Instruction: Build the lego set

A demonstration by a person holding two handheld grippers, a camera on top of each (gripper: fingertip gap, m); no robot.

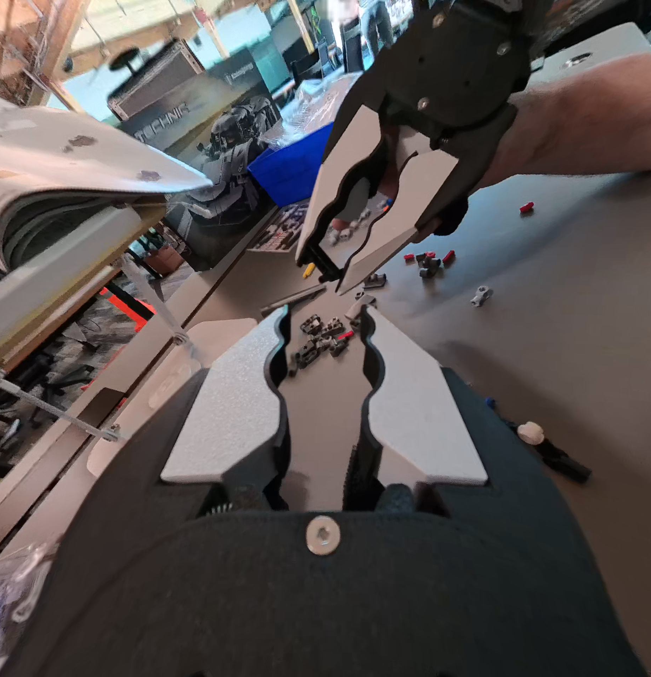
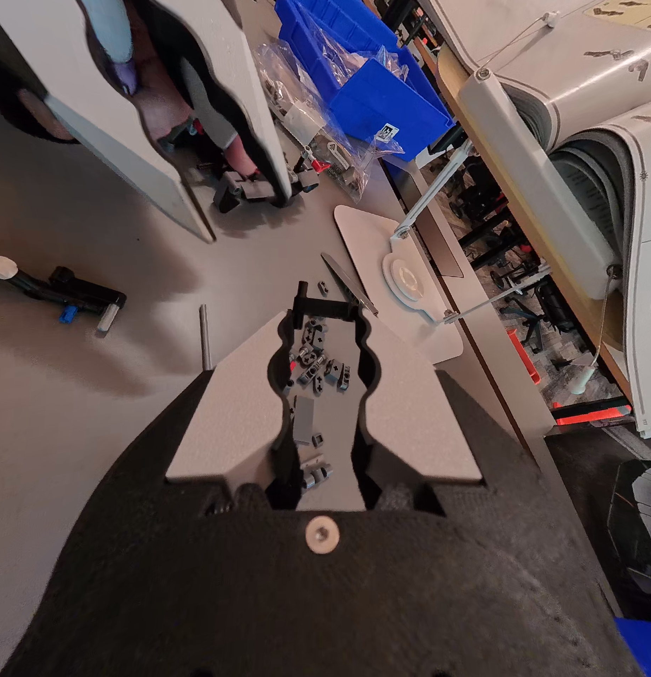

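**Right hand-held gripper grips a black piece above a heap of grey parts**

The right hand-held gripper (image 2: 326, 311) is closed on a black T-shaped piece (image 2: 326, 307), which spans the gap with a fingertip pressed on each end. The left wrist view shows the same piece (image 1: 322, 264) crosswise at that gripper's tips, clear of the table (image 1: 536, 366).

The left hand-held gripper (image 1: 326, 315) stands open with nothing between its fingers. The heap of dark grey connector pieces (image 1: 322, 339) lies on the table in the gap, touched by neither pad.

From the heap, a long grey bar (image 1: 293, 297) lies at 11 o'clock, a small yellow pin (image 1: 308, 270) at 12 o'clock, and red and grey pieces (image 1: 428, 261) are scattered at 2 o'clock. A blue bin (image 1: 291, 172) sits well apart at 12 o'clock, and a black assembly with a white knob (image 1: 553, 452) at 4 o'clock.
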